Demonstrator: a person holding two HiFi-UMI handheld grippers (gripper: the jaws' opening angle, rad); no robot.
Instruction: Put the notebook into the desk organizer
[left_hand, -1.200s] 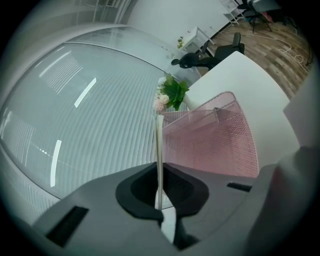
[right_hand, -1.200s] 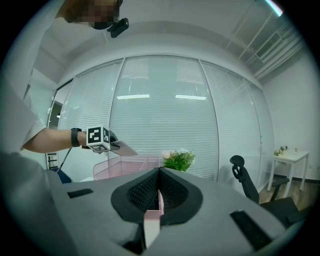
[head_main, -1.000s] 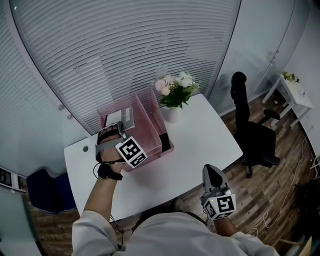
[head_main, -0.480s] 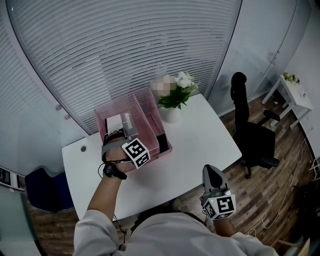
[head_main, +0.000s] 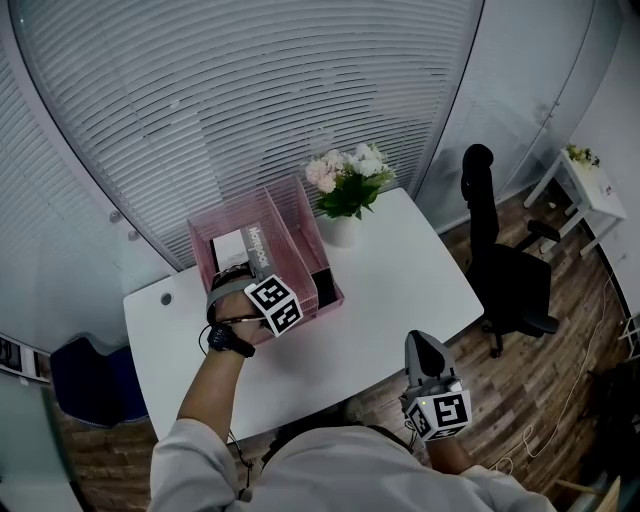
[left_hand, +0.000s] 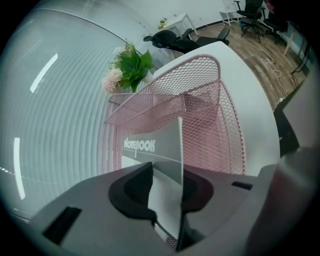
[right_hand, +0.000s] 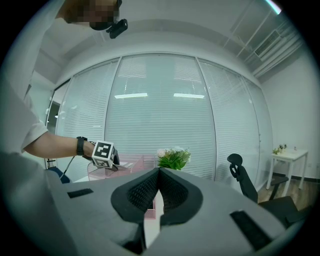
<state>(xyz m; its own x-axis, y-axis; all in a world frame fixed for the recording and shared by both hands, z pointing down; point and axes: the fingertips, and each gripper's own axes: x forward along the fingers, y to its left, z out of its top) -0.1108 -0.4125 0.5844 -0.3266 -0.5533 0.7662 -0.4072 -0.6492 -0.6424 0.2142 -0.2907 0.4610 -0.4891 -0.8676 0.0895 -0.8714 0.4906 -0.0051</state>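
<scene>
A grey notebook (head_main: 251, 243) (left_hand: 156, 144) stands upright inside the left compartment of the pink mesh desk organizer (head_main: 301, 216) (left_hand: 212, 92) on the white desk. My left gripper (head_main: 243, 270) (left_hand: 166, 171) reaches into that compartment from the near side. Its jaws are opening, and the notebook stands between them, its face apart from the left pad and its edge by the right one. My right gripper (head_main: 426, 347) (right_hand: 159, 173) is low at the desk's near right, shut and holding nothing.
A white vase of flowers (head_main: 349, 186) stands just right of the organizer at the desk's far edge. The white desk (head_main: 400, 265) stretches to the right. A black office chair (head_main: 512, 270) sits beyond its right end, and window blinds curve behind it.
My left gripper has shifted slightly right and forward, and the notebook has sunk a little deeper into the organizer. The right gripper has stayed put.
</scene>
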